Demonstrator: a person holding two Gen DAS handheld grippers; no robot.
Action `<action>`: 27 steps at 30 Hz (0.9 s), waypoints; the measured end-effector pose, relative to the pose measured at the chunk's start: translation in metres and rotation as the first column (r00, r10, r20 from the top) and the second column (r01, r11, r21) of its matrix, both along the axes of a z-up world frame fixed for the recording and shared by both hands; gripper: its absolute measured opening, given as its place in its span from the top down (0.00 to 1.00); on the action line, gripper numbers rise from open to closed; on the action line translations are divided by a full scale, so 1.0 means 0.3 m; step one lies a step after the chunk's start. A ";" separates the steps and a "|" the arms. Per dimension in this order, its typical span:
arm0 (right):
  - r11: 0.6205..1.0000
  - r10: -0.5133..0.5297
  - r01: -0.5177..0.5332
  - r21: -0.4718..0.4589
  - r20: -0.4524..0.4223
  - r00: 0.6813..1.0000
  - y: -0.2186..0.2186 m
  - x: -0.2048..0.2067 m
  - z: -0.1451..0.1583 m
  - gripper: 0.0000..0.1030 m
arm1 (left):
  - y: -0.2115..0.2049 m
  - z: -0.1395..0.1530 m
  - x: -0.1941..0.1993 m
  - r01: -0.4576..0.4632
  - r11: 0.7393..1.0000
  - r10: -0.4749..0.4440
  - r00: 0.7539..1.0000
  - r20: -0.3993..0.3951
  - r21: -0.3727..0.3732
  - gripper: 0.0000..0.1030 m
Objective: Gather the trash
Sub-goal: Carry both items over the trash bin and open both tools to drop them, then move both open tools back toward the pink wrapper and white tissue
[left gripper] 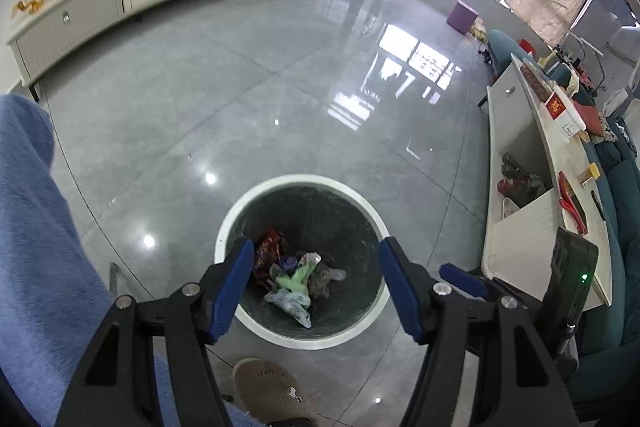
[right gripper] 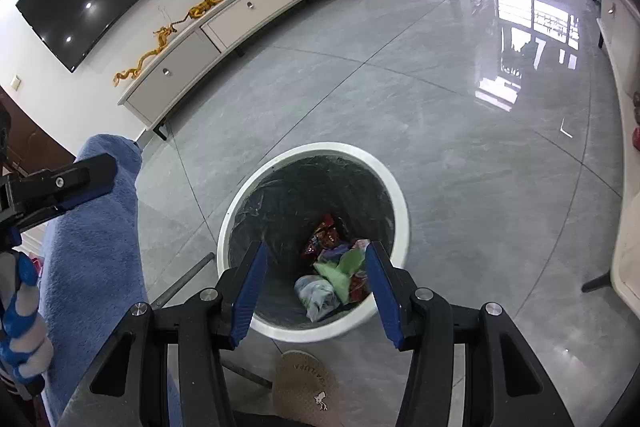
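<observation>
- At the far left of both views we see a blue fleecy leg (left gripper: 36, 227), with a beige slipper (left gripper: 268, 391) on the grey floor (left gripper: 240, 87) just below the bin.
- Our left tongs (left gripper: 316, 285) hang over the white-rimmed bin (left gripper: 224, 223); their blue pads stand apart with nothing between them.
- Inside the bin, on its dark liner, lies the trash (left gripper: 294, 281): a red snack wrapper, a pale green piece and crumpled clear plastic.
- Our right tongs (right gripper: 314, 289) also hover above the bin, open and empty.
- At the right of the left wrist view, a white worktop (left gripper: 560, 155) carries a red box and other small things.
</observation>
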State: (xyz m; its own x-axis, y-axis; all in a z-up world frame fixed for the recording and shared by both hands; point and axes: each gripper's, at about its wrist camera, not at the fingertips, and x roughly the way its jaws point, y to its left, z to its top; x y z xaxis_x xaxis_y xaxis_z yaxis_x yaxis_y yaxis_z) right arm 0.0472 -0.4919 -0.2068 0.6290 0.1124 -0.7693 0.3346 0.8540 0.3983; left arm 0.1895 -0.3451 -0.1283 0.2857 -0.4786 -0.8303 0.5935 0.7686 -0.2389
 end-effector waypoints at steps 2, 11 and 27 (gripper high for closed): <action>1.000 -0.001 0.001 -0.009 0.011 1.000 0.005 -0.015 0.028 0.53 | 0.026 0.046 -0.028 -0.009 1.000 0.009 0.999 0.035 -0.011 0.39; 0.995 0.048 -0.037 -0.093 0.122 0.991 0.112 -0.085 0.251 0.53 | 0.247 0.260 -0.199 -0.101 0.995 0.101 0.958 0.268 -0.014 0.38; 0.957 0.242 -0.193 -0.215 0.231 0.942 0.501 -0.088 0.517 0.47 | 0.856 0.406 -0.399 -0.386 0.918 0.386 0.820 0.422 -0.090 0.38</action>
State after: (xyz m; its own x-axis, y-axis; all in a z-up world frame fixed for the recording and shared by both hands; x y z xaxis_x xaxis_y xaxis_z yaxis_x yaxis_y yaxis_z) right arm 0.0207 -0.3416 -0.0518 0.7810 0.1380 -0.6091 0.0417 0.9616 0.2713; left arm 0.0697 -0.0882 -0.0064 0.7693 -0.2555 -0.5856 0.2911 0.9561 -0.0347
